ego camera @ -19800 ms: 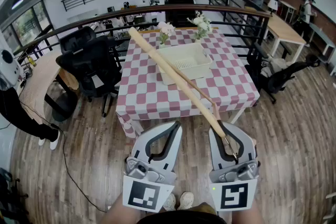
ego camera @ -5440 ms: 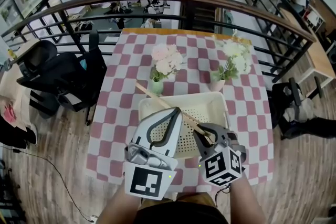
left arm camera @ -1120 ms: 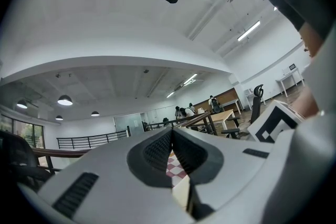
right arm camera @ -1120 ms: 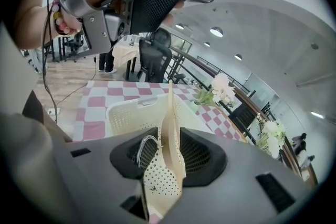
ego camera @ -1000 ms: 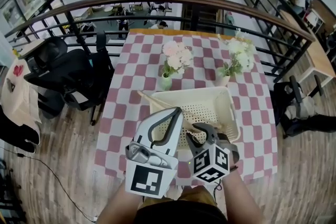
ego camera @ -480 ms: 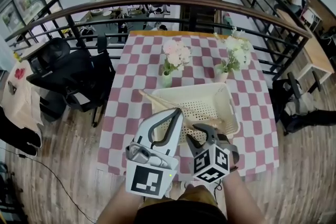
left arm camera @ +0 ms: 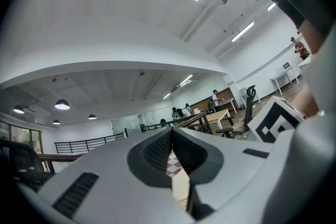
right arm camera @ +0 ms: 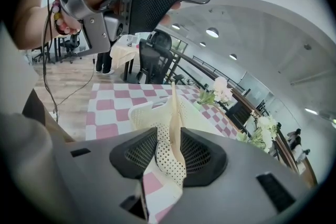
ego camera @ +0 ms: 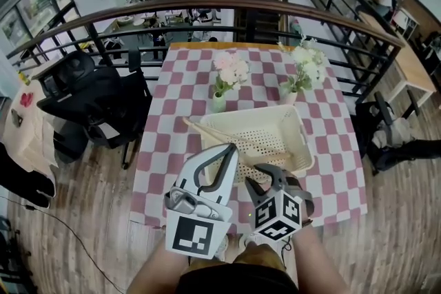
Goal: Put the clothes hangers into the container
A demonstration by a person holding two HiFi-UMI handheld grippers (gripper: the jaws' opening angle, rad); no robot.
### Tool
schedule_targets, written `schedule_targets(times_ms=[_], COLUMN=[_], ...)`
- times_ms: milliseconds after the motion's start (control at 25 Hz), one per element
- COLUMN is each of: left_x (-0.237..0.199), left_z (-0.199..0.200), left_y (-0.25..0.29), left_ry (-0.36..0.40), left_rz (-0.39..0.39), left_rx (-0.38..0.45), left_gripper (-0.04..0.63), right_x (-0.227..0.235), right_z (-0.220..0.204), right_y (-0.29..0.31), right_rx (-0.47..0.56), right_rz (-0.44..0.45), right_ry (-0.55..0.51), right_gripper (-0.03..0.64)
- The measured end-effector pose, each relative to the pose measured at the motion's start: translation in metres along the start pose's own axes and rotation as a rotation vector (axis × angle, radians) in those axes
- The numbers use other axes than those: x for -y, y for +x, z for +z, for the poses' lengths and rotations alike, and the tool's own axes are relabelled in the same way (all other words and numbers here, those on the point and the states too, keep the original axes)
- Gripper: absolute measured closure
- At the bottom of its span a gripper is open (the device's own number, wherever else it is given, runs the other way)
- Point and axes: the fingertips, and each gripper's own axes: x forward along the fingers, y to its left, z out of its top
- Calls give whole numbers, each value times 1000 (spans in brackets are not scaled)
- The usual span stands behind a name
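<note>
A long wooden clothes hanger lies slantwise inside the cream perforated basket on the pink-checked table. My right gripper hovers at the basket's near rim, open, nothing between its fingers. In the right gripper view the hanger and basket show through the gap beyond the right gripper. My left gripper is held level to the left of the right one, shut and empty. In the left gripper view the left gripper has its jaws meeting at the tips.
Two vases of pale flowers stand behind the basket. A dark curved railing runs past the table's far edge. A black office chair stands to the left on the wooden floor.
The table and basket have slid slightly away from both grippers in the head view. The hanger stays in the basket and the jaws look unchanged.
</note>
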Motion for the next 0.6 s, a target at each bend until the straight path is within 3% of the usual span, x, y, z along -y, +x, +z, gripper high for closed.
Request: schedule_targets(times_ms=[600], left_x=[5], left_z=[7], left_y=[-10], left_ry=[19], left_rz=[-16], left_rx=[18], left_gripper=[588], right_x=[-7], right_z=[3], right_y=[-9], right_rx=[14], right_rz=[-10], right_ry=[25], right_gripper=[460])
